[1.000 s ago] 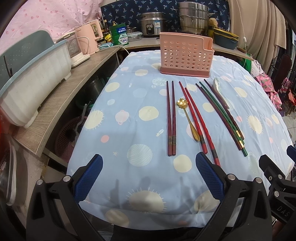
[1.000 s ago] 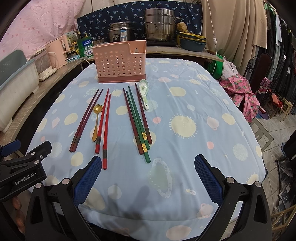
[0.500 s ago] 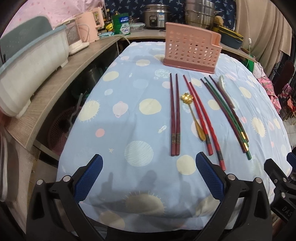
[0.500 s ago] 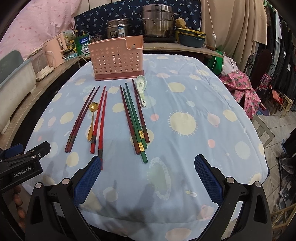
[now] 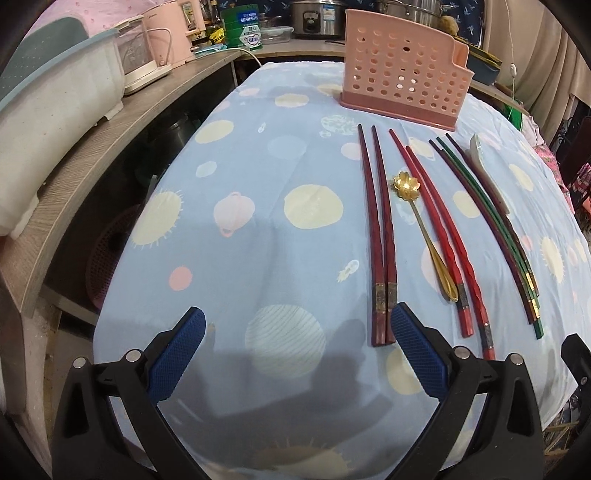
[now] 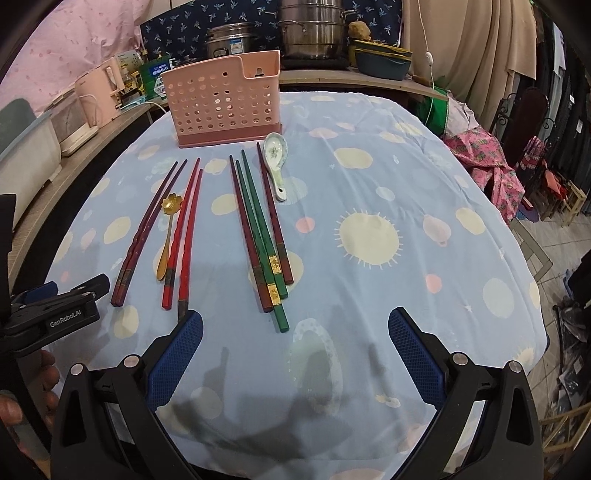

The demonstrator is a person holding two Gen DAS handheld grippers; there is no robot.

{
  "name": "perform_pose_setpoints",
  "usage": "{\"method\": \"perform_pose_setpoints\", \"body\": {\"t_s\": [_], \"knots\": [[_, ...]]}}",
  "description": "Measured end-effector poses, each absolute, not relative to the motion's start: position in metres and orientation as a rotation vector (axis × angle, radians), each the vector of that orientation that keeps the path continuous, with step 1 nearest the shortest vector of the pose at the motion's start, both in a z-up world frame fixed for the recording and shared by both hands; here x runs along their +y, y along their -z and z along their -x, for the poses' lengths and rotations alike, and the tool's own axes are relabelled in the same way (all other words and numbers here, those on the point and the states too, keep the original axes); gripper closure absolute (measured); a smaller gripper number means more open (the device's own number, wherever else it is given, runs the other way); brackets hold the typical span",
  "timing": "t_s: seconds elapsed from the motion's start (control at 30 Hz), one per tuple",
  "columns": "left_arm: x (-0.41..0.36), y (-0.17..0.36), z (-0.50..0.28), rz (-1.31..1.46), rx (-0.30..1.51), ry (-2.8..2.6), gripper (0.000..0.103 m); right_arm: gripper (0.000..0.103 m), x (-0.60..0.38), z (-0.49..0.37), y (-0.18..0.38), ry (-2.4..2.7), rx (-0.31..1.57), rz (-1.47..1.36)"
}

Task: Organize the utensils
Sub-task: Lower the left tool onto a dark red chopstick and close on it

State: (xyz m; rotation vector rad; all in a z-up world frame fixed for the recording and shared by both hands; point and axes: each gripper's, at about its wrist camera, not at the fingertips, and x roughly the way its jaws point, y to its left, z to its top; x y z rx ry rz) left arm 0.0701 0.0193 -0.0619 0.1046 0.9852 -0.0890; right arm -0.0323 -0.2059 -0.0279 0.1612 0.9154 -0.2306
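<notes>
A pink perforated utensil holder [image 5: 402,77] [image 6: 225,107] stands at the far side of the table. In front of it lie dark red chopsticks [image 5: 380,236] [image 6: 147,232], a gold flower spoon [image 5: 424,229] [image 6: 168,236], bright red chopsticks [image 5: 439,236] [image 6: 184,236], green and maroon chopsticks [image 5: 491,229] [image 6: 258,232] and a white ceramic spoon [image 5: 487,173] [image 6: 277,158]. My left gripper [image 5: 295,350] is open and empty, its right pad just beside the dark red chopsticks' near ends. My right gripper [image 6: 291,354] is open and empty, near the green chopsticks' ends.
The table has a blue cloth [image 6: 388,206] with sun and planet prints. A wooden shelf [image 5: 110,136] on the left carries a white tub and pink appliances. Steel pots [image 6: 310,33] stand behind the holder. Chairs and clothes [image 6: 491,173] are on the right.
Both grippers have moved forward and lower toward the utensils' near ends. Both stay open. The utensils have not moved.
</notes>
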Motion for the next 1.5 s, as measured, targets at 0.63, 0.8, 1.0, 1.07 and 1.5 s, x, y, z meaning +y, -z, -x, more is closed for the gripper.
{"method": "perform_pose_setpoints", "body": {"t_s": [0.63,0.8,1.0,1.07,1.5], "knots": [[0.013,0.080,-0.089,-0.115,1.004,0.121,0.015,0.007,-0.211,0.009,0.038,0.226,0.932,-0.160],[0.020,0.076,-0.093,-0.103,0.995,0.111,0.033,0.009,-0.223,-0.008,0.035,0.238,0.901,-0.173],[0.019,0.076,-0.097,-0.110,0.989,0.113,0.046,0.027,-0.238,-0.048,0.035,0.233,0.871,-0.191],[0.016,0.076,-0.097,-0.118,0.984,0.115,0.049,0.035,-0.244,-0.063,0.037,0.218,0.871,-0.210],[0.013,0.077,-0.103,-0.115,0.976,0.118,0.050,0.075,-0.246,-0.129,0.062,0.151,0.916,-0.239]]}}
